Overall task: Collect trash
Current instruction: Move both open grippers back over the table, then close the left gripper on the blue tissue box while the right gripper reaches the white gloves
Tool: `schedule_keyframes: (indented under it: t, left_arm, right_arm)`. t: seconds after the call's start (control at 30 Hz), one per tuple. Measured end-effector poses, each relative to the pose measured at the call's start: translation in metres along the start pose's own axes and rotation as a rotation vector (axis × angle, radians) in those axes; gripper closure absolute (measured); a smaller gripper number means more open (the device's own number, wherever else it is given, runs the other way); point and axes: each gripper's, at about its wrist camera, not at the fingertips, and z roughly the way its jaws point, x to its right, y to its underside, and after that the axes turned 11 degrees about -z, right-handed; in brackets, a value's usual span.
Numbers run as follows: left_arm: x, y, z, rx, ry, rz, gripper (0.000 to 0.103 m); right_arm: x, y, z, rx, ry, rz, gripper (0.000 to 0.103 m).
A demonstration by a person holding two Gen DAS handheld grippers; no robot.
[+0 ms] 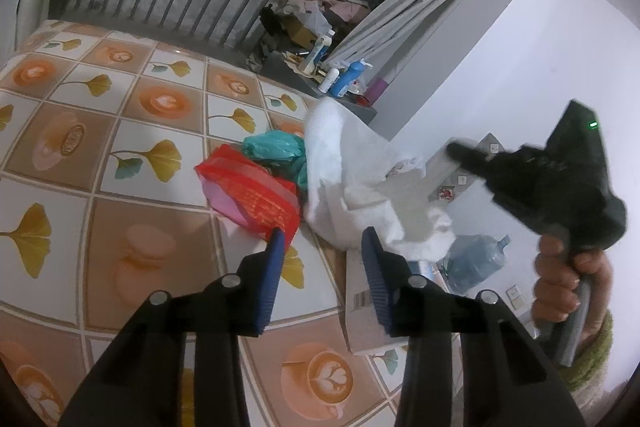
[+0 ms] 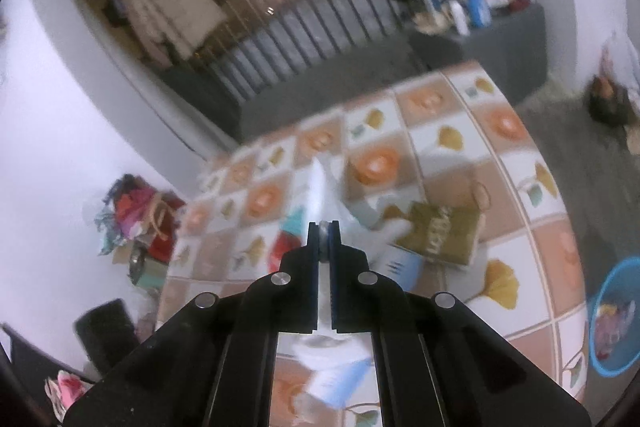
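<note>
Left gripper [image 1: 322,241]: blue fingers spread wide apart, nothing between them, hovering over the bench near its right edge.
Right gripper [image 2: 324,227]: pads pressed nearly together, clamped on a thin fold of the white plastic bag [image 2: 320,187]; seen from the left wrist view as a blurred black body [image 1: 560,183] lifted beyond the bench's right edge, gripped by a hand [image 1: 568,283].
White plastic bag: [image 1: 360,179] crumpled and raised, hanging from the right gripper's tips, lower folds resting on the bench at its right edge, just ahead of the left gripper.
Red bag [image 1: 256,195]: lying flat on the bench, left of the white bag and touching it, just beyond the left gripper's left finger.
Teal bag [image 1: 276,151]: bunched up behind the red bag, against the white bag.
Cardboard box [image 1: 364,307]: white, with a barcode label, at the bench's right edge, partly under the left gripper's right finger.
Olive packet [image 2: 444,231]: flat on the bench, right of the right gripper, lettering too blurred to read.
Bench [image 1: 100,163]: covered by a patterned cloth of ginkgo leaves and coffee cups.
Blue basin [image 2: 616,315]: on the floor past the bench's right edge in the right wrist view, holding mixed scraps.
Water jug [image 1: 476,259]: on the floor below the bench's right edge.
</note>
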Motion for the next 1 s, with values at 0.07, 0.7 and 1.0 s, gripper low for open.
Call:
schedule_keyframes:
  t: [0.07, 0.7, 1.0]
  left_arm:
    - [0.000, 0.000, -0.001, 0.001, 0.000, 0.004, 0.065]
    - [0.012, 0.009, 0.003, -0.029, 0.006, 0.051, 0.065]
    - [0.034, 0.038, 0.027, -0.130, 0.026, 0.099, 0.065]
  right_arm:
    - [-0.009, -0.006, -0.012, 0.037, -0.029, -0.009, 0.101]
    - [0.018, 0.043, -0.078, 0.107, 0.006, 0.051, 0.100]
    - [0.055, 0.111, -0.025, -0.110, 0.169, 0.122, 0.066]
